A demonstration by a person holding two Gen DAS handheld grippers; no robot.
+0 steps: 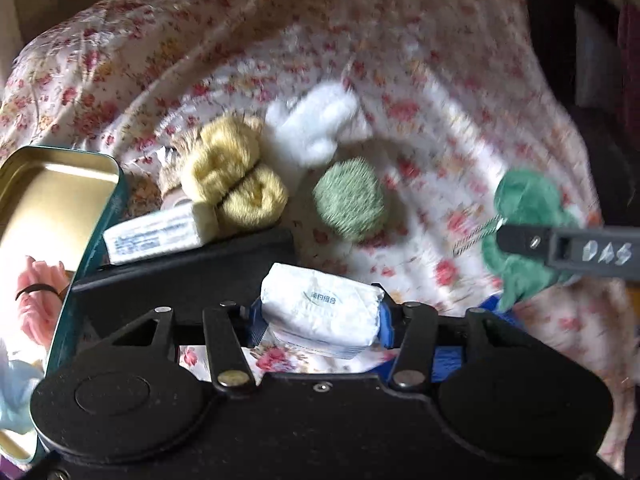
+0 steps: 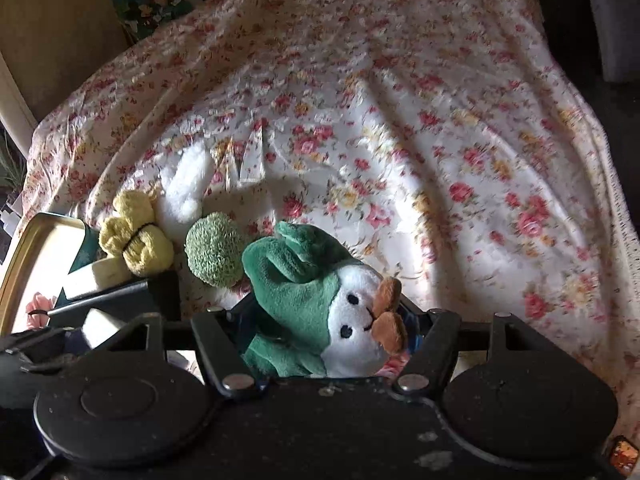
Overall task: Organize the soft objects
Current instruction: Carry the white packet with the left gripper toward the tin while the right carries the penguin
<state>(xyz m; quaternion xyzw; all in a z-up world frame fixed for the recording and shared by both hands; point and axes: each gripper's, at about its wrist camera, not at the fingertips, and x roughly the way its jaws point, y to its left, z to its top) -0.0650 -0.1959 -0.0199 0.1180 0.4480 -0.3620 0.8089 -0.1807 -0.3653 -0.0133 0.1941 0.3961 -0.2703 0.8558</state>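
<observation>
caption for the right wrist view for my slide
Right gripper clamps a green plush penguin above the floral cloth, beside a green yarn ball and yellow towel bundle.

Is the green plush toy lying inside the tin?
No, the green plush toy sits between the right gripper's fingers, away from the tin.

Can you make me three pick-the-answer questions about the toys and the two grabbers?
1. Where is the green ball?
A. on the flowery cloth
B. in the tin
C. in the jaws

2. What colour is the bundle tied with a black band?
A. blue
B. yellow
C. red

3. What is the right gripper doing?
A. hanging empty
B. holding the green plush
C. holding the white packet

Answers: 1 A, it lies on the cloth beside the plush; 2 B, both lobes are yellow; 3 B, the plush sits clamped between its jaws.
</observation>
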